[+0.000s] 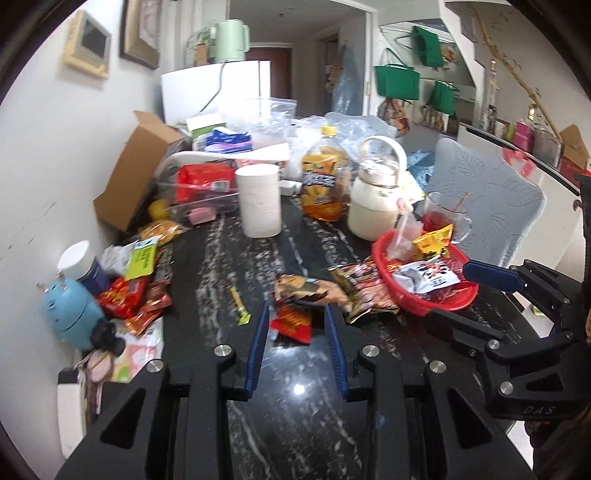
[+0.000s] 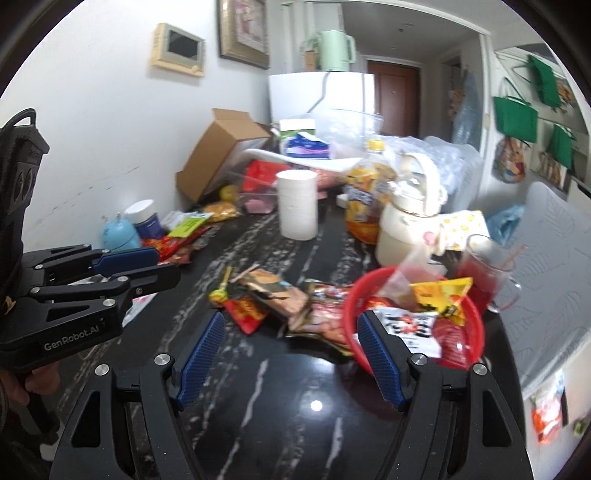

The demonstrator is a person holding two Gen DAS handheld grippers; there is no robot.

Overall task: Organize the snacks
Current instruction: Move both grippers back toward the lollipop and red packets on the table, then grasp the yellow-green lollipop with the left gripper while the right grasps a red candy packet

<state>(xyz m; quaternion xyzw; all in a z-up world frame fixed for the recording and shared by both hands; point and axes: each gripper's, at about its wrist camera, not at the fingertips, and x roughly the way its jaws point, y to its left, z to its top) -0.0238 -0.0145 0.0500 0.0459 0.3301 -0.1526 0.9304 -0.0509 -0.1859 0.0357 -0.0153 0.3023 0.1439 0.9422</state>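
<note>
Snack packets (image 1: 325, 295) lie beside red basket (image 1: 458, 301); both grippers empty.

We see a red basket (image 1: 424, 302) holding yellow and white snack packets (image 1: 430, 275), while more crumpled snack wrappers (image 1: 314, 295) lie just left of it.

walls: plain white, two framed pictures (image 2: 243, 29) plus a small wall panel (image 2: 179, 50) | far end: brown door (image 2: 393, 101) down a hallway | right wall: green bags (image 1: 397, 81) hanging | light: soft, daylight-ish
</note>
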